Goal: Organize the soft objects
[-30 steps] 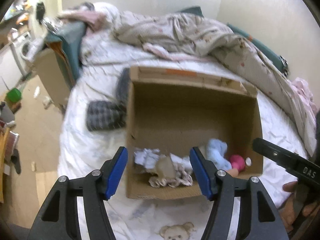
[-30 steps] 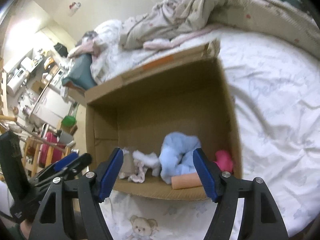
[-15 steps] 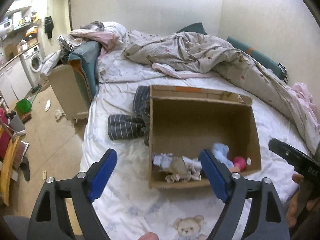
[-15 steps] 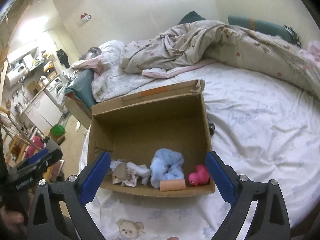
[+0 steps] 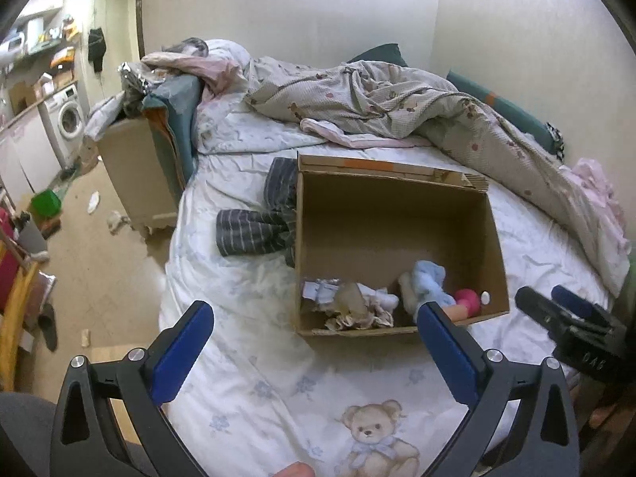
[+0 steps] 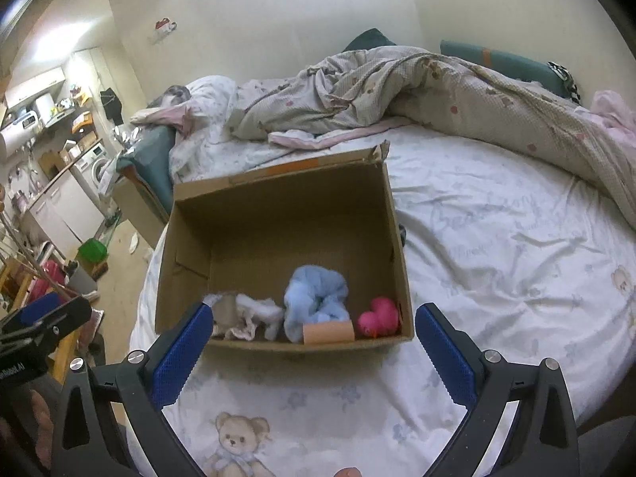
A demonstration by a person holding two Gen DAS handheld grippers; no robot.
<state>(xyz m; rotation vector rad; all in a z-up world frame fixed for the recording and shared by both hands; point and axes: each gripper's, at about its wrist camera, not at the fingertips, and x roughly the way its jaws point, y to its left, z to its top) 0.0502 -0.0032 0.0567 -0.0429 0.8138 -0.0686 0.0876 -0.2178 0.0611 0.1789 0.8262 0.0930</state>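
A brown box (image 6: 278,234) sat open on the bed (image 6: 497,246). The soft things lay in a row along its near wall. From the right wrist view, a blue cloth (image 6: 314,298) was in the middle. A pink toy (image 6: 377,316) lay just beside it at 3 o'clock, in the corner. A peach roll (image 6: 328,332) touched the blue cloth at 6 o'clock. A white rag (image 6: 250,314) lay at 9 o'clock from the blue cloth.

The right gripper (image 6: 310,349) hung over the sheet, near the front of the box. Its jaws were wide apart and held nothing. The left gripper (image 5: 314,353) hung over the sheet too, near the box front. Its jaws were also wide apart and held nothing.

In the left wrist view, striped pants (image 5: 258,222) lay on the bed at 9 o'clock from the box, touching its side. A blanket (image 5: 377,99) was bunched up at 12 o'clock, past the box. A teddy picture (image 5: 377,437) was on the sheet at 6 o'clock.
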